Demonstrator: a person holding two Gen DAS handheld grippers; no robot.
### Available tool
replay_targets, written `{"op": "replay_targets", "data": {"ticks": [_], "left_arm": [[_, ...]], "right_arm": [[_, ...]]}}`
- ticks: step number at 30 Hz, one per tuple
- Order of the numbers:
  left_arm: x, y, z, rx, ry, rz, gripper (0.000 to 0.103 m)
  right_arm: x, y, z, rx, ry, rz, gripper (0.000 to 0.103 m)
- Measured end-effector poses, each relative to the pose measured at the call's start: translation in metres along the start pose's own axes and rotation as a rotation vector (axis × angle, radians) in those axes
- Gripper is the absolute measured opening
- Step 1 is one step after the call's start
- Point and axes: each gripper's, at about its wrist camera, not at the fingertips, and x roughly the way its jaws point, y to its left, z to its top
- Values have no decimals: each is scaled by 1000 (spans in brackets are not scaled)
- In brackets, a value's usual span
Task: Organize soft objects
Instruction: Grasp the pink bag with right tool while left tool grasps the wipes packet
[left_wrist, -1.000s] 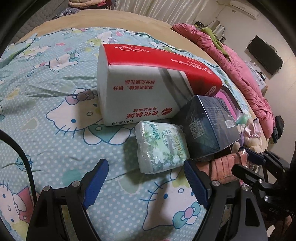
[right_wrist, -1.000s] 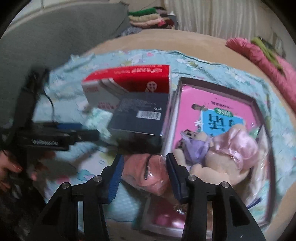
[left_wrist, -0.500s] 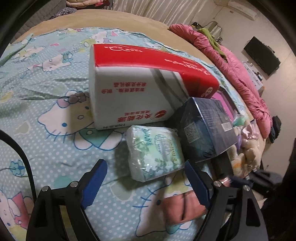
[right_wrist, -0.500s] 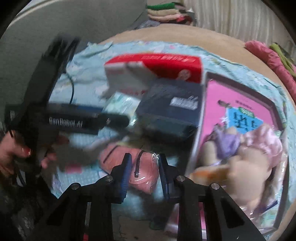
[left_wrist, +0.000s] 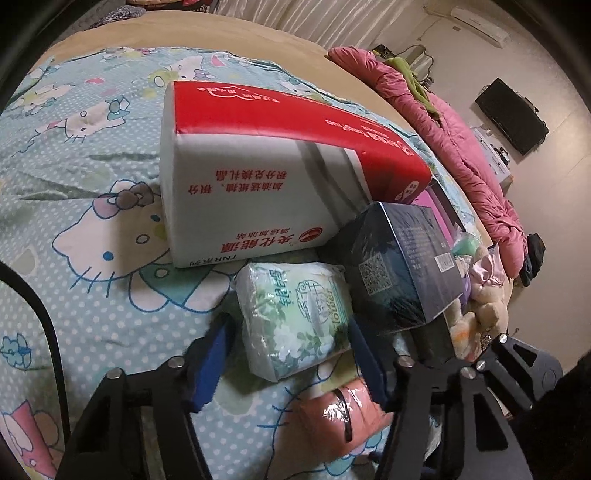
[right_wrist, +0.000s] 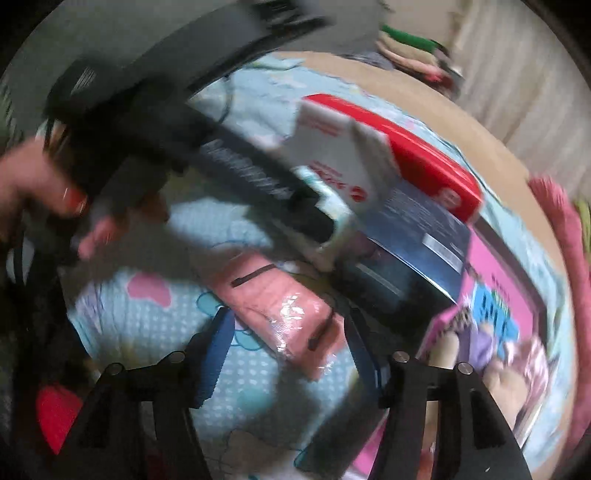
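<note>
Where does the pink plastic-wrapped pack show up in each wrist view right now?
Left wrist: the pink pack sits at bottom centre, just below the green tissue pack, by the right finger of the left tongs.
Right wrist: it lies centre frame, between the open right tongs, though blurred.
Shared landmark: the red-and-white tissue box.

Soft packs on the bedsheet

Green floral tissue pack (left_wrist: 295, 317) lies flat, touching the red-white tissue brick (left_wrist: 273, 166) behind it. Pink plastic-wrapped cloth bundle (right_wrist: 280, 310), black band around it, lies flat nearer the camera.
</note>
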Motion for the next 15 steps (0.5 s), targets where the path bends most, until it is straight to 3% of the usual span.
{"op": "replay_targets", "data": {"ticks": [2, 7, 10, 12, 15], "left_arm": [[1, 1, 1, 10, 1, -5, 51], [3, 0, 3, 25, 3, -18, 42], [2, 4, 3, 14, 3, -36, 37], [1, 7, 3, 8, -2, -53, 34], [-1, 8, 2, 17, -7, -61, 31]], "right_arm": [[6, 4, 2, -47, 6, -17, 64], [21, -2, 9, -73, 6, 25, 64], [37, -8, 15, -37, 30, 66, 53], [46, -14, 18, 15, 32, 99, 37], [45, -18, 18, 74, 25, 125, 30]]}}
